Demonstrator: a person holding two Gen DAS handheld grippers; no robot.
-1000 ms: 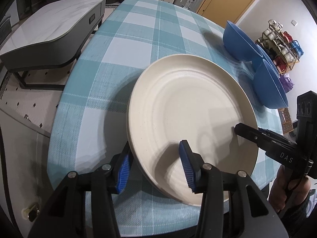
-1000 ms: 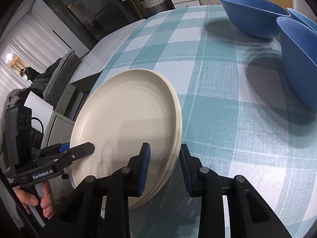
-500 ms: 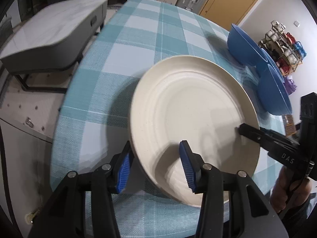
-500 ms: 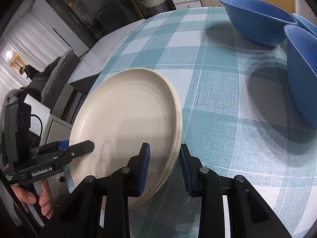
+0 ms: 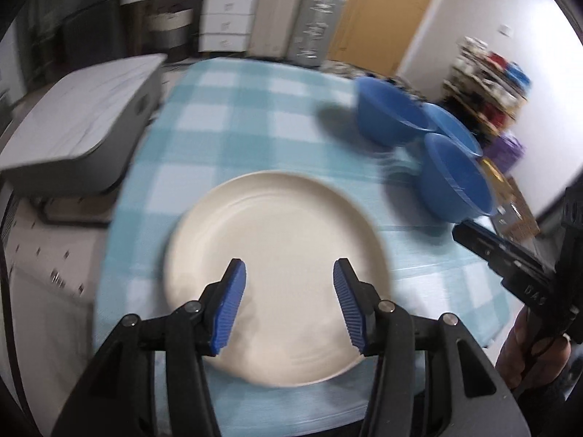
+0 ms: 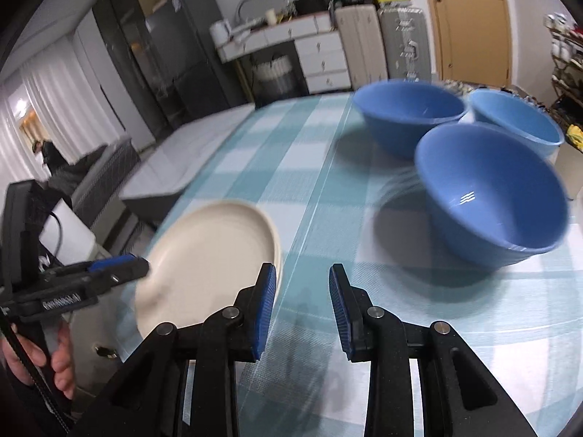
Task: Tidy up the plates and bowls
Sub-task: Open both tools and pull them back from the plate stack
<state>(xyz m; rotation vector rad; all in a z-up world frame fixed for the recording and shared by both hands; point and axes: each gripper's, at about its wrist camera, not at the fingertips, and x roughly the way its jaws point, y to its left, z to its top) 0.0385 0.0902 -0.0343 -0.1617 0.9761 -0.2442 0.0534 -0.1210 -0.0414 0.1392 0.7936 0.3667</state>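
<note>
Round cream plates (image 5: pixel 280 240) stacked on teal checked tablecloth (image 5: pixel 233 116), left gripper (image 5: pixel 289 307) above, jaws opening (empty), right gripper (image 6: pixel 302 309) spread, empty, three blue bowls (image 6: pixel 488 196) far right

matt cream plates (image 5: pixel 280 233); glossy blue plastic-looking bowls (image 6: pixel 488 196); woven checked cloth over tabletop (image 5: pixel 255 123); ribbed blue pads (image 5: pixel 227 313).
</note>
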